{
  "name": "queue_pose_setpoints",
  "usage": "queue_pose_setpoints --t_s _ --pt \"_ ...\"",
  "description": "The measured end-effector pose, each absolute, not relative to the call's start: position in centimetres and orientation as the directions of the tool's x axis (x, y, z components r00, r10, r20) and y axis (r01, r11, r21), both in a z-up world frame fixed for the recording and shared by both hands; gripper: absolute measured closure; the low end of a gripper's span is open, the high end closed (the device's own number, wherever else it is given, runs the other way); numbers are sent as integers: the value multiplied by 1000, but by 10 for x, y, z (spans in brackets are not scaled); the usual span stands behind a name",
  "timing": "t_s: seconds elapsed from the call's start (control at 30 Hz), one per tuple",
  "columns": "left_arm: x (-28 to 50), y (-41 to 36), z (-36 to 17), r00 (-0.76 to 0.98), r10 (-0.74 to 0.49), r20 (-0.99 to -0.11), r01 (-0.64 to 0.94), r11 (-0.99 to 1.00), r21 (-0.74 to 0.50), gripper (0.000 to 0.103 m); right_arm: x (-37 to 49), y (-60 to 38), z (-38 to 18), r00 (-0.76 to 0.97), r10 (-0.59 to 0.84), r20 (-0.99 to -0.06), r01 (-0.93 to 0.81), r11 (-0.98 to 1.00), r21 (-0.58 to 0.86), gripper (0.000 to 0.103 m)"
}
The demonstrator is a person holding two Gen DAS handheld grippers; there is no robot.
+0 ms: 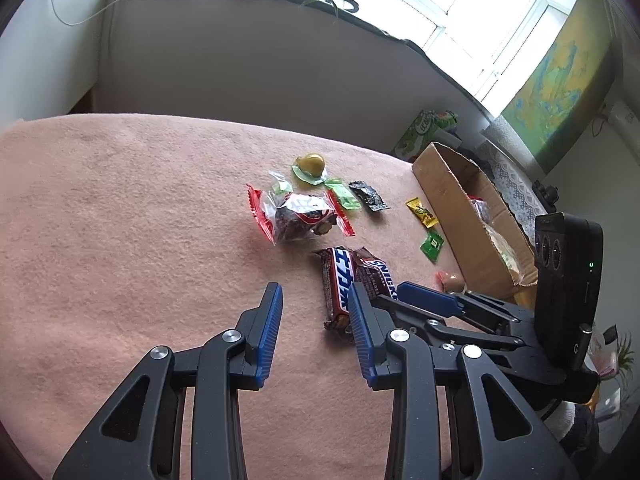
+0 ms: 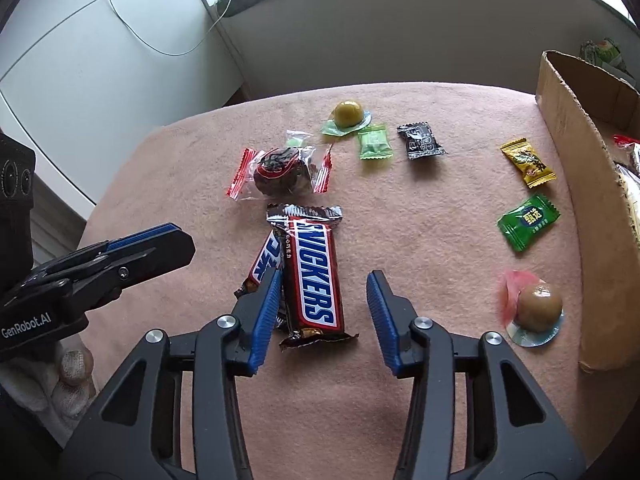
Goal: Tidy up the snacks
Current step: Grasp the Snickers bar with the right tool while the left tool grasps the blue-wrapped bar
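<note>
Two Snickers bars (image 2: 314, 276) lie crossed on the pink blanket (image 2: 420, 208), long axis running away from you. Your right gripper (image 2: 322, 300) stands apart around the top bar, unpressed; left gripper (image 1: 316, 320) gapes empty. Cardboard box (image 2: 576, 168) flanks right.

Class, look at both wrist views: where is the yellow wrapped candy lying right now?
The yellow candy lies on the pink cloth at the right, close to the cardboard box, with the dark green candy nearer the camera and the black candy to its left.
</note>
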State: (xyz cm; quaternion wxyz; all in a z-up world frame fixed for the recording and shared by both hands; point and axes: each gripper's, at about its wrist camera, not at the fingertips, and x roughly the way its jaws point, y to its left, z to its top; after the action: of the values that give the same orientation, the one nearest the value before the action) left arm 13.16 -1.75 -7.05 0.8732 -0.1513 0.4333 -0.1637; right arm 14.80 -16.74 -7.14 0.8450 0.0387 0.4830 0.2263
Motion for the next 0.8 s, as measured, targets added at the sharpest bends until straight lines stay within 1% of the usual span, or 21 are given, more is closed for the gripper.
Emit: queue_pose_setpoints --t_s 0.1,0.13,0.4,0.5,0.67,0.8 --pt "135 -24 -72 563 -423 -710 167 900 -403 71 153 -170 -75 437 401 -805 -330 904 271 66" --pt "136 -26 -72 560 -424 -712 172 900 -401 71 155 -172 -75 442 390 -808 -321 910 263 67" --pt "143 -52 -82 524 -411 -747 218 912 -348 71 166 -181 -77 465 314 -828 -303 935 184 69" --pt "149 -62 -88 507 -398 -765 230 917 -326 71 169 -185 -76 458 325 -827 -307 931 196 69" --pt "158 -76 -98 492 -342 -800 228 938 -260 71 168 -185 -75 469 302 -830 -314 935 162 69" --pt "163 -79 -100 510 -309 -803 218 949 -227 71 168 -185 -75 472 296 -830 -316 936 155 69"
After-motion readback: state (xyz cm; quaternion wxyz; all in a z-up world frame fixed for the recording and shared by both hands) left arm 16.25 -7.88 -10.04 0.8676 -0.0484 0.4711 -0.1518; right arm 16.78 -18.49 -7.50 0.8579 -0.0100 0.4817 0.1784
